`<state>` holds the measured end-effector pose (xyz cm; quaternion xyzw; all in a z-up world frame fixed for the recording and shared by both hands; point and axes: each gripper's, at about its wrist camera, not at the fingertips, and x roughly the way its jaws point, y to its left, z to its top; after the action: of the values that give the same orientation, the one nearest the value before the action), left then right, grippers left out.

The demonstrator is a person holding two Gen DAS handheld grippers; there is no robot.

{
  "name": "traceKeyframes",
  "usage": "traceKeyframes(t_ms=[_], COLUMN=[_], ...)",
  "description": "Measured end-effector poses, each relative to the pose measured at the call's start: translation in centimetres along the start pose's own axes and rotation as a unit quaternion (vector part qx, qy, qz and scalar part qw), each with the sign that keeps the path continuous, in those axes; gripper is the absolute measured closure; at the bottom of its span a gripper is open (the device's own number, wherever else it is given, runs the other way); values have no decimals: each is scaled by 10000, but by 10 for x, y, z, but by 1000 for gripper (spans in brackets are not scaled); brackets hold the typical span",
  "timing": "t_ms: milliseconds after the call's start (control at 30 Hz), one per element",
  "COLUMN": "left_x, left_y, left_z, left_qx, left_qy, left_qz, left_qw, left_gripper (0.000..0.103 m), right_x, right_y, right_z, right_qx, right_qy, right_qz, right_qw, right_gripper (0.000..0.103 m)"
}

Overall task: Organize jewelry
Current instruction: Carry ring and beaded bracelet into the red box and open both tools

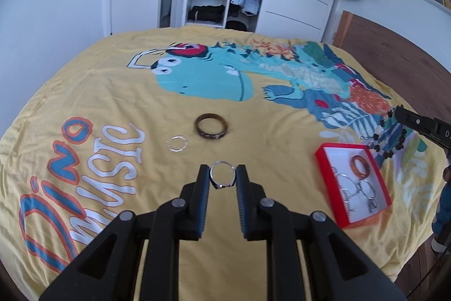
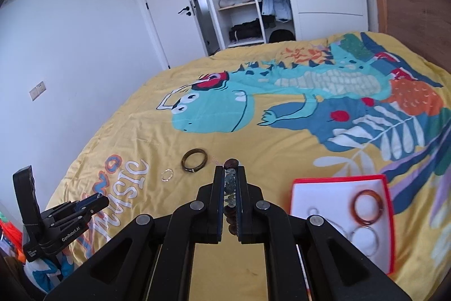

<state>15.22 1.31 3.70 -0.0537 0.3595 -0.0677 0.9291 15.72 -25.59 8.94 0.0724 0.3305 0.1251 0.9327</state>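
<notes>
Yellow dino bedspread everywhere. Nearest, the left gripper pinches a silver ring; the right gripper is clamped on a beaded bracelet. The red box beside them holds, I think, bangles. Farther off lie a thin hoop and a dark bangle.

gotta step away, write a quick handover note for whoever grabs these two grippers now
Left gripper: shut on a silver ring, lifted off the bed.
Right gripper: shut on a beaded bracelet.
Red box on the bedspread already holds an orange bangle and several silver rings.
Left to do: drop both held pieces in the box, then collect the dark bangle and small silver hoop lying on the bedspread.
</notes>
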Motion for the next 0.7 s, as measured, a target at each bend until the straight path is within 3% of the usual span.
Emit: traceKeyframes(t_ms=[367,700], left_x=[1,68], left_y=[-110,-200], left_z=[2,-11], left_qx=[529,1078], left_qy=[64,526], left_qz=[-634,-952], left_qw=[9966,9882], left_gripper=[86,86], right_x=[-51,-16], right_y=[-65,-124], right_z=[-12,-25], right_qx=[154,308], right_qy=[-46,194], right_qz=[-426,-465], right_qw=[9990,9983], right_gripper=[96,96])
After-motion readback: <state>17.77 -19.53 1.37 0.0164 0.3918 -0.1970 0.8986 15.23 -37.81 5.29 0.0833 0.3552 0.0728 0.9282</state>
